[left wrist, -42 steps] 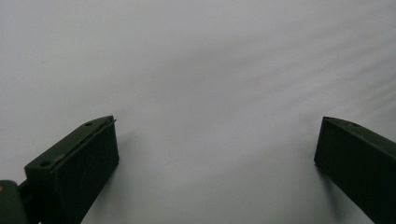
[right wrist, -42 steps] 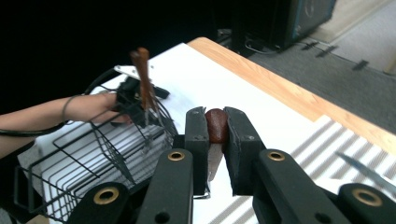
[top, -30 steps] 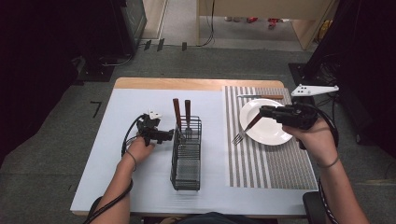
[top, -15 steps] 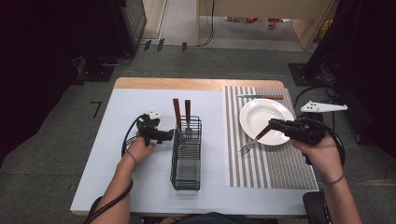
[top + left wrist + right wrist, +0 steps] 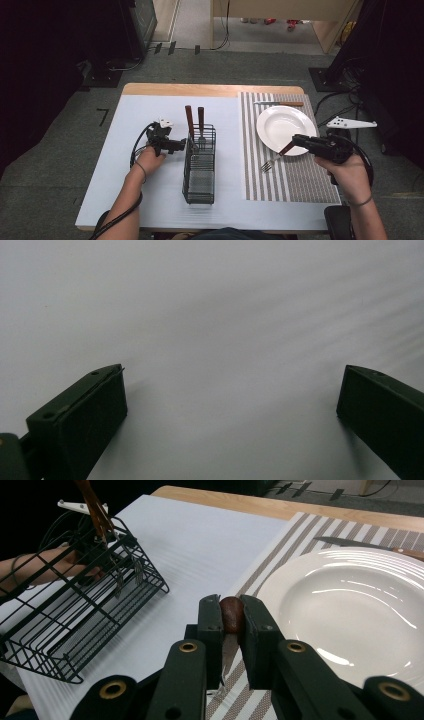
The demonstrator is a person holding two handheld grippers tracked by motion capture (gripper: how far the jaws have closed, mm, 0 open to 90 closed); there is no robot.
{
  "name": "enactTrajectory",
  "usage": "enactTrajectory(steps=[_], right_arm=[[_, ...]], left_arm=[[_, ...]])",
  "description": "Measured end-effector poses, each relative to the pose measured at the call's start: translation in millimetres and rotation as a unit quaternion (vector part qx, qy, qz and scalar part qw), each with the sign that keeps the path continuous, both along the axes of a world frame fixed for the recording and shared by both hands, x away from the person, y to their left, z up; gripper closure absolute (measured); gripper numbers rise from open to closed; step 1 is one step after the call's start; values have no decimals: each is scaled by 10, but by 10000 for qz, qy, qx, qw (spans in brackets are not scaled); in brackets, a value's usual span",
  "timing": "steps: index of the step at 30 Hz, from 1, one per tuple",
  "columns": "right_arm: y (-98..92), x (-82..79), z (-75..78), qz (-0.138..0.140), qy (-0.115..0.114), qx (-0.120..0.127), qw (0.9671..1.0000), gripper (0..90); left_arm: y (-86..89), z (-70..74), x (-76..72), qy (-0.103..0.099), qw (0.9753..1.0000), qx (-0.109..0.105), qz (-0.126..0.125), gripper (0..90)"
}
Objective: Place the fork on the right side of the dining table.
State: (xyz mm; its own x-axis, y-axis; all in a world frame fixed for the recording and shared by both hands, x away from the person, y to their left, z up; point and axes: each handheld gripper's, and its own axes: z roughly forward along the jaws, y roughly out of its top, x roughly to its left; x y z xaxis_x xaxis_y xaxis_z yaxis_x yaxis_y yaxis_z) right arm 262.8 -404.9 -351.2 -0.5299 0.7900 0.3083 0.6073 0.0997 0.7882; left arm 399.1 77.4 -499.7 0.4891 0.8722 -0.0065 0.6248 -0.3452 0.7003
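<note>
Up close, right gripper jaws clamp the fork handle beside plate.

My high view looks forward and down from above the near table edge, far enough to take in the whole table, with both forearms entering at the bottom of the frame. My left gripper view sits very close to the pale table cover, facing straight at it between its jaws at the lower corners. My right gripper view looks low along its jaws; it shares the wire basket at left and the white plate at right with the high view.
</note>
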Motion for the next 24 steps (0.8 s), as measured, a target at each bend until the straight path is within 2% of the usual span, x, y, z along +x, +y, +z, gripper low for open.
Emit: enactTrajectory(steps=[15,24], right_arm=[[-210,-116,-82,-267,123,82,9995,780],[-381,-173,-182,-484,246,37,9985,760]], left_arm=[[0,0,0,1,10000,0,-1,0],[0,0,0,1,10000,0,0,0]])
